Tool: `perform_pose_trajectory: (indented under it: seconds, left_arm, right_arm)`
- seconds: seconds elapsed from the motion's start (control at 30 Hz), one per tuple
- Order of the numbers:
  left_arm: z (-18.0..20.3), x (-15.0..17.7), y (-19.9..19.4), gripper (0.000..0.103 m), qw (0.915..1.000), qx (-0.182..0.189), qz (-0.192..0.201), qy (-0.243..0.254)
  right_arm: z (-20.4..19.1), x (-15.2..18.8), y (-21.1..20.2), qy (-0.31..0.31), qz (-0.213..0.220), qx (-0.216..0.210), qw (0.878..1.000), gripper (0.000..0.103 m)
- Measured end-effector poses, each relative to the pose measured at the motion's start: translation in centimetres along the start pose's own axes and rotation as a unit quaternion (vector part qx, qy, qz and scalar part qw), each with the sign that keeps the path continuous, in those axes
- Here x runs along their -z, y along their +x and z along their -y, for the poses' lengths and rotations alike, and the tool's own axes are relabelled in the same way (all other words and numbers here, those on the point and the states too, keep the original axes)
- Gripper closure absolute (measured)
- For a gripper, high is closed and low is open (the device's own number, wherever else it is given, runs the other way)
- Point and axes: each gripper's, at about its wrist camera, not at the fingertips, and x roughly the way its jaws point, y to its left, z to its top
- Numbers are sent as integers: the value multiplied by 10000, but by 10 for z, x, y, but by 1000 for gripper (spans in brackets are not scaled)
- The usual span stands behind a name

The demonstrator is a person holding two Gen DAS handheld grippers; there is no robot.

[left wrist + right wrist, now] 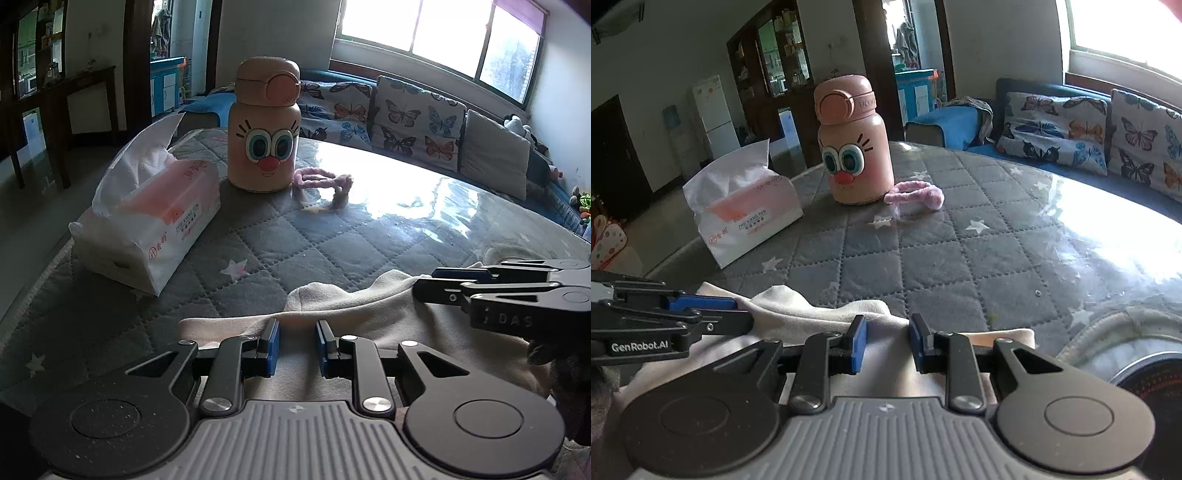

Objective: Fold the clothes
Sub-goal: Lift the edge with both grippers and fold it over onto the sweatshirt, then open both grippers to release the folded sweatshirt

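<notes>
A cream-white garment [369, 314] lies bunched on the near part of the grey quilted table cover [295, 240]; it also shows in the right wrist view [820, 314]. My left gripper [297, 349] is open, its blue pads apart just above the cloth's near edge. My right gripper [887, 345] is open too, low over the same cloth. Each gripper shows from the side in the other's view: the right one [498, 291] resting on the cloth at the right, the left one [665, 317] on the cloth at the left.
A tissue pack [155, 225] sits at the left, a peach cartoon-face bottle [264, 129] behind it, and a pink fuzzy band [321, 181] beside the bottle. A sofa with butterfly cushions [406, 118] runs behind the table. A round rimmed object [1126, 350] lies at my right.
</notes>
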Motion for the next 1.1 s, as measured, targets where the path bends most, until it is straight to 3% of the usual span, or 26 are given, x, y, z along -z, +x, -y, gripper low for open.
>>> perform_pose_trajectory:
  seconds: [0.27, 0.6, 0.77, 1.1]
  left_arm:
    - [8, 5, -22, 79, 9997, 132, 169, 116]
    - [27, 44, -54, 79, 9987, 263, 214, 371]
    - [35, 62, -62, 79, 9983, 204, 233, 496]
    - [28, 75, -78, 78, 9989, 124, 355, 275]
  right_arm:
    - [-13, 14, -35, -421, -121, -128, 9990, 71]
    - [-26, 50, -85, -742, -71, -117, 9971, 71]
    - [-21, 71, -90, -677, -146, -7, 9976, 71]
    - [-27, 74, -93, -627, -52, -38, 9980, 69]
